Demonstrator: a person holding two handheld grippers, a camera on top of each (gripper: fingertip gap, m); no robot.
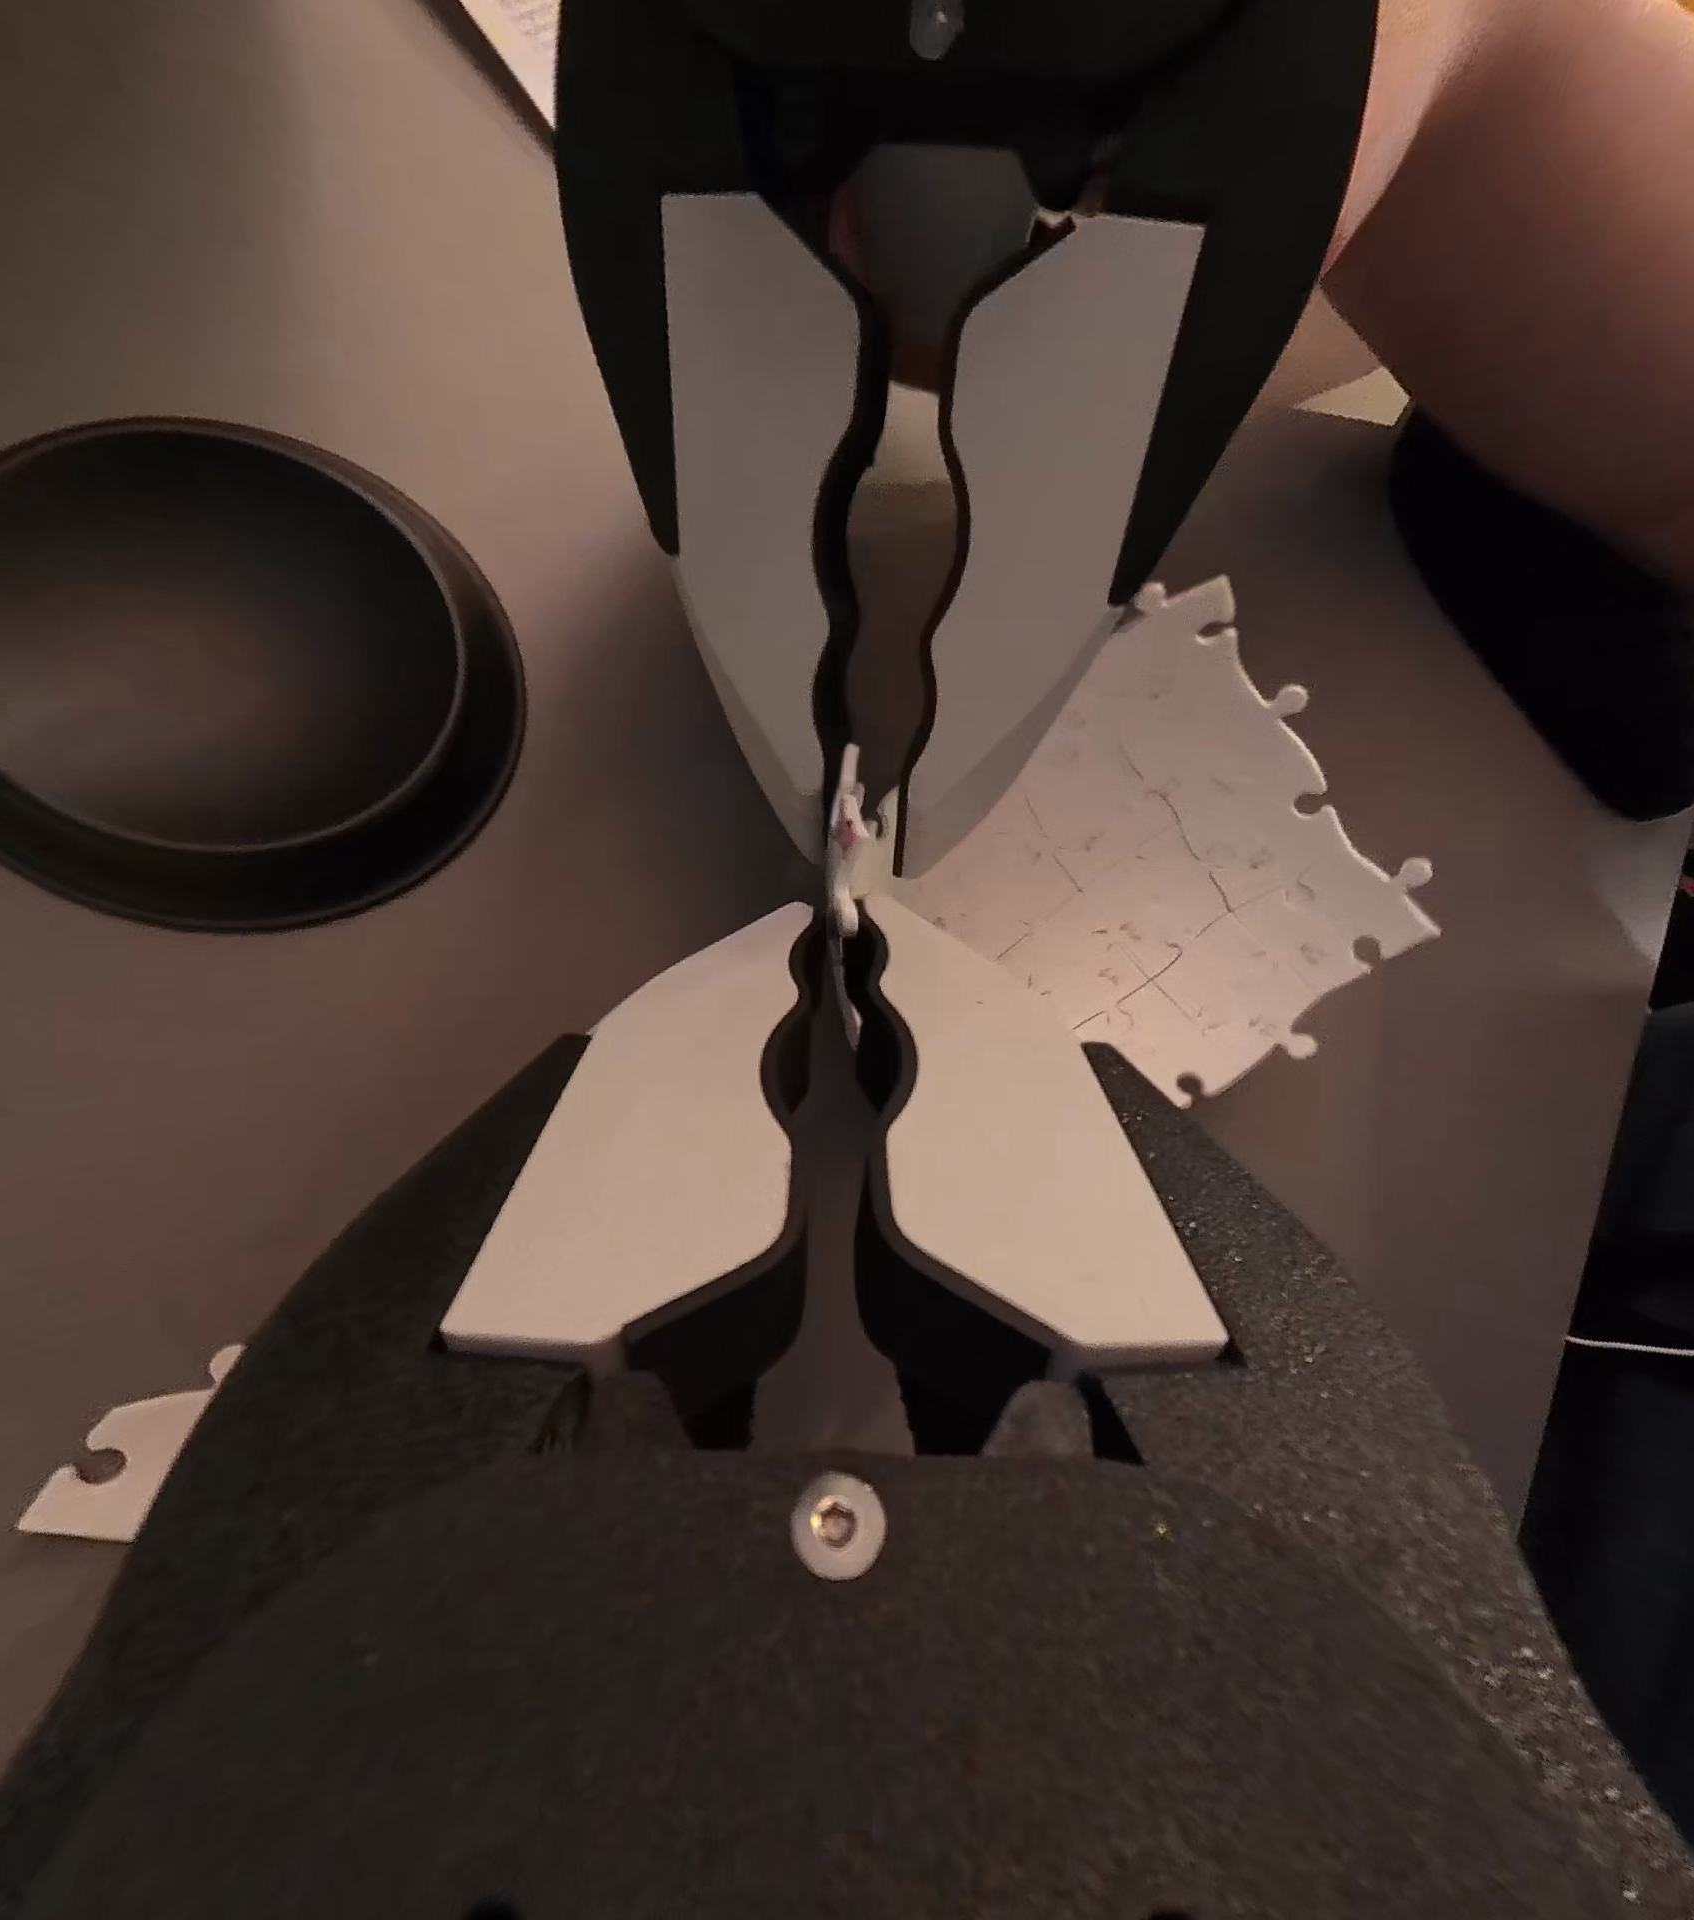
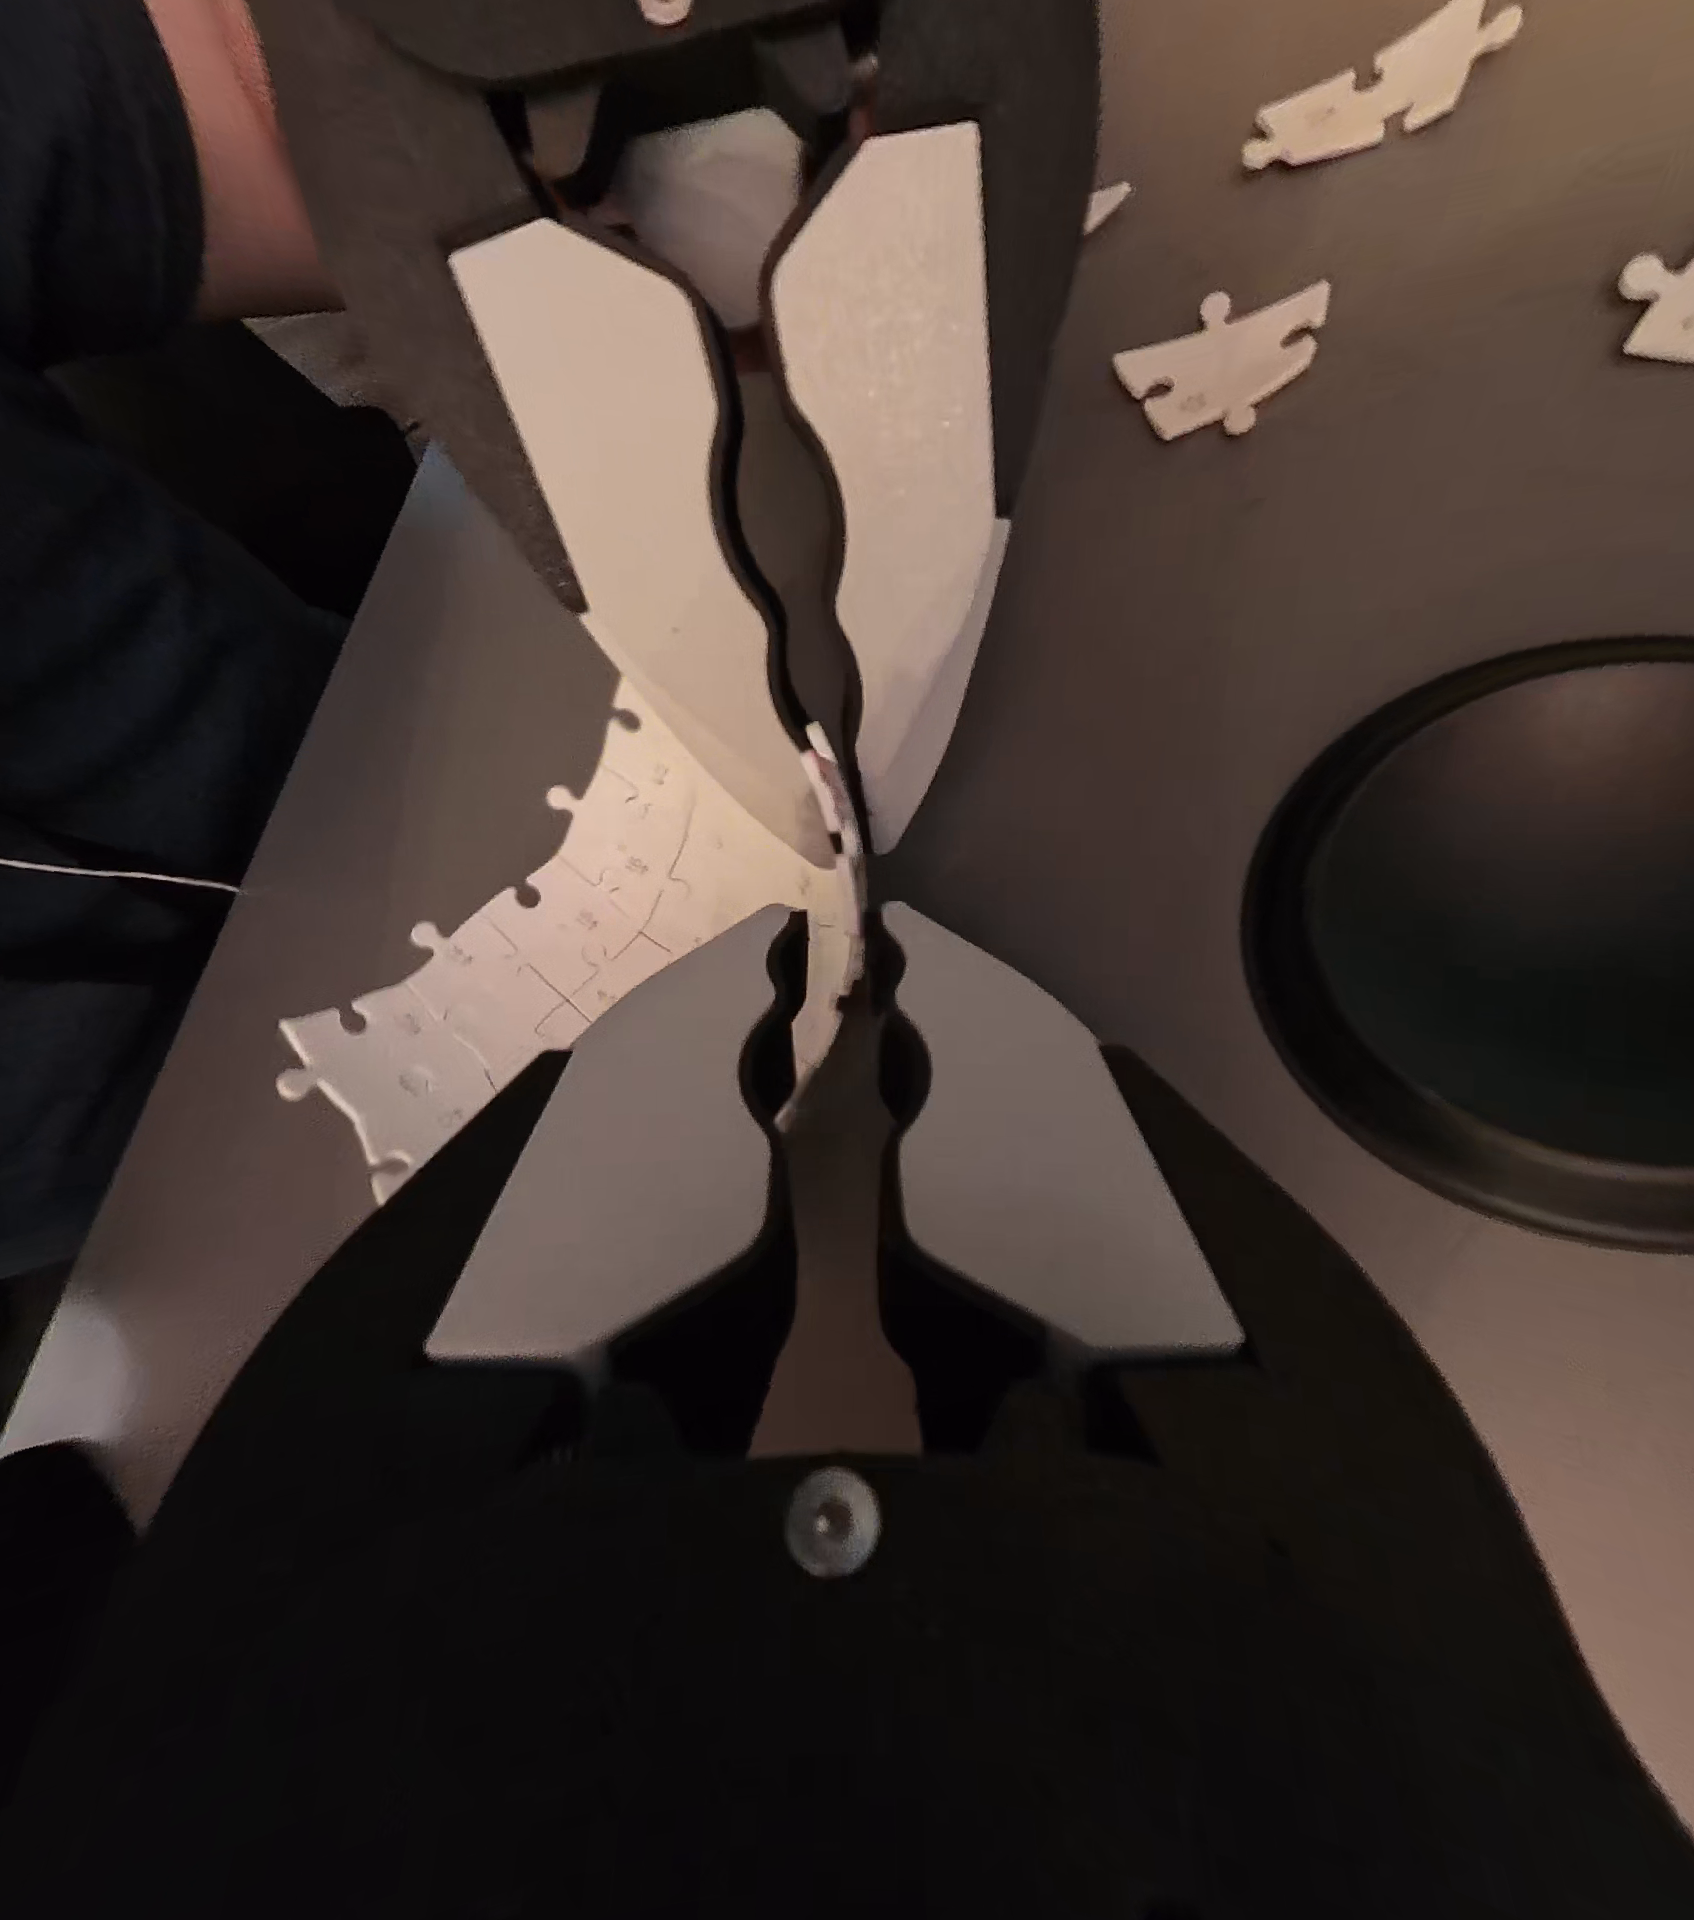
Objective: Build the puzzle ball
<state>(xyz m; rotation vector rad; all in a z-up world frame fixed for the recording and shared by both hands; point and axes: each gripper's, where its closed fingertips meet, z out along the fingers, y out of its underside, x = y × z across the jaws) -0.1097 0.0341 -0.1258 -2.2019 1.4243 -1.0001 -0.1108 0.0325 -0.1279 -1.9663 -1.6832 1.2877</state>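
My two grippers meet tip to tip over a grey table (image 1: pixel 199 1091). My left gripper (image 1: pixel 838 920) is shut on a small white puzzle piece (image 1: pixel 845 842) seen edge-on. It also shows at the top of the right wrist view (image 2: pixel 838 831). My right gripper (image 2: pixel 843 920) is shut on the edge of a curved, assembled section of white puzzle pieces (image 2: pixel 573 935). The section fans out beside the right gripper (image 1: pixel 869 852) in the left wrist view (image 1: pixel 1165 894). The small piece (image 2: pixel 827 790) touches the section's edge between the tips.
A black round dish (image 1: pixel 199 665) sits on the table (image 2: pixel 1549 935). Loose white puzzle pieces (image 2: pixel 1227 358) lie at the far right, one more (image 1: pixel 126 1455) near my left gripper. A person's arm (image 1: pixel 1549 312) and dark clothing (image 2: pixel 43 520) are by the table edge. From either gripper's tips it is about 10 cm to the black round dish (image 1: pixel 199 665). The right camera catches it too, in the right wrist view (image 2: pixel 1586 785).
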